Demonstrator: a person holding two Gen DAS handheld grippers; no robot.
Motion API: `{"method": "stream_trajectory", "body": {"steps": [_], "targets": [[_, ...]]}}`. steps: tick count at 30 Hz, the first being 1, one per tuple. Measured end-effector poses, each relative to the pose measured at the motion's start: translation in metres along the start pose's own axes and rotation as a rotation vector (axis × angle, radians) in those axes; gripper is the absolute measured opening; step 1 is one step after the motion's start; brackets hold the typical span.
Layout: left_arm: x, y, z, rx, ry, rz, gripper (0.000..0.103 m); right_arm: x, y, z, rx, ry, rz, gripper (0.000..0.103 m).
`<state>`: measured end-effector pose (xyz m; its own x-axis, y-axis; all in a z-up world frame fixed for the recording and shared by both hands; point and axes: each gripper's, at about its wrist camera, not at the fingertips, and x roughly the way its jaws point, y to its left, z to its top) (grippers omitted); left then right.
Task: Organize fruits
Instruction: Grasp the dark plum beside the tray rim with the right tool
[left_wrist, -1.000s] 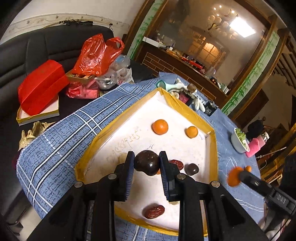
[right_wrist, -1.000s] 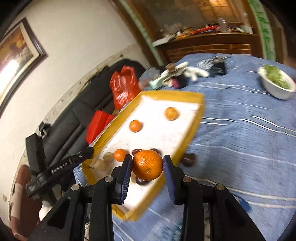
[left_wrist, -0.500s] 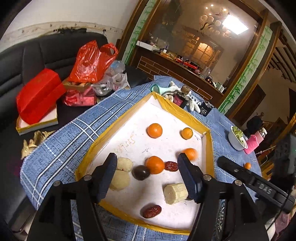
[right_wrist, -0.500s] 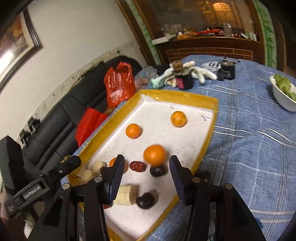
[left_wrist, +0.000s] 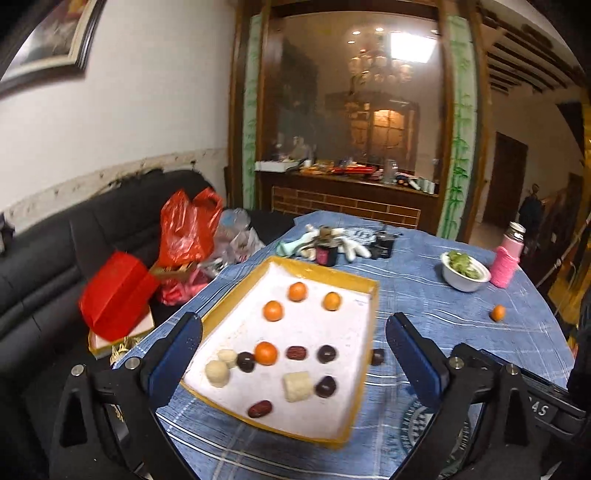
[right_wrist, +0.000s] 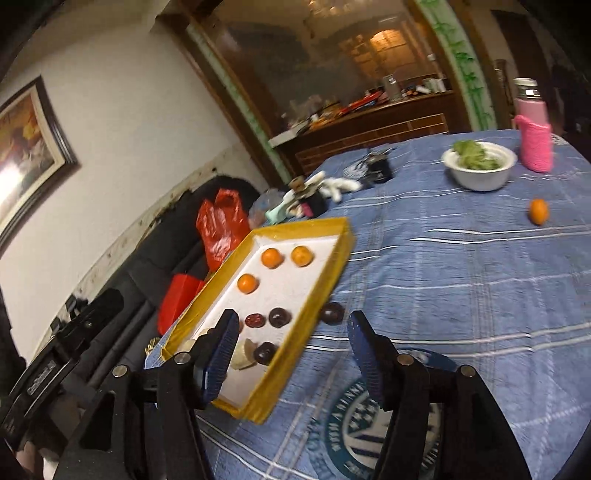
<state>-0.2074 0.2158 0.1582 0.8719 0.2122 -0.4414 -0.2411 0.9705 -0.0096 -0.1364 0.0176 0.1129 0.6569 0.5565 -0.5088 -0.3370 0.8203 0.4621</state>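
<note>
A yellow-rimmed white tray (left_wrist: 373, 306) (right_wrist: 332, 273) holds several oranges (left_wrist: 266, 353) (right_wrist: 246, 283), dark round fruits (left_wrist: 326, 353) (right_wrist: 279, 316), red dates (left_wrist: 296, 352) and pale chunks (left_wrist: 297, 386). One dark fruit (left_wrist: 377, 356) (right_wrist: 331, 313) lies on the cloth just outside the tray's right rim. A loose orange (left_wrist: 498, 312) (right_wrist: 538, 211) sits far right. My left gripper (left_wrist: 294, 326) hangs above the tray's near end, its jaws opening wide with nothing between them. My right gripper (right_wrist: 292, 323) is over the tray's right edge, its jaws opening and empty.
A white bowl of greens (left_wrist: 465, 271) (right_wrist: 480, 166) and a pink-sleeved bottle (left_wrist: 506, 258) (right_wrist: 533, 136) stand at the back right. Small clutter (left_wrist: 332, 245) lies behind the tray. A black sofa with red bags (left_wrist: 188, 225) borders the table's left.
The left gripper let go of a dark fruit and the right let go of an orange, both into the tray. Both opened and drew back and up from it.
</note>
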Motion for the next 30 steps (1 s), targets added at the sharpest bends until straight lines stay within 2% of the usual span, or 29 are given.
{"method": "stream_trajectory", "body": {"steps": [5, 9, 12, 15, 19, 22, 25, 30], "targets": [[-0.016, -0.034, -0.002, 0.075, 0.007, -0.034, 0.099, -0.028, -0.010, -0.005, 0.006, -0.047, -0.014, 0.073], [-0.019, -0.045, -0.002, 0.095, 0.008, -0.037, 0.099, -0.040, -0.020, -0.010, 0.014, -0.065, -0.020, 0.073], [-0.021, -0.038, 0.002, 0.076, -0.002, -0.038, 0.099, -0.044, -0.027, -0.011, 0.023, -0.064, -0.020, 0.073], [-0.018, -0.005, 0.013, -0.010, -0.020, 0.013, 0.099, -0.038, -0.032, -0.010, 0.019, -0.039, -0.025, 0.074], [-0.007, 0.051, 0.016, -0.152, -0.006, 0.036, 0.099, -0.005, -0.026, -0.007, -0.075, 0.080, -0.042, 0.075], [0.006, 0.070, 0.011, -0.197, 0.017, 0.041, 0.100, 0.030, -0.016, -0.007, -0.203, 0.183, -0.058, 0.075], [0.024, 0.078, 0.004, -0.218, 0.048, 0.010, 0.100, 0.068, 0.000, -0.006, -0.373, 0.239, -0.106, 0.073], [0.050, 0.083, -0.006, -0.214, 0.088, -0.008, 0.100, 0.121, 0.007, -0.007, -0.538, 0.315, -0.150, 0.056]]}}
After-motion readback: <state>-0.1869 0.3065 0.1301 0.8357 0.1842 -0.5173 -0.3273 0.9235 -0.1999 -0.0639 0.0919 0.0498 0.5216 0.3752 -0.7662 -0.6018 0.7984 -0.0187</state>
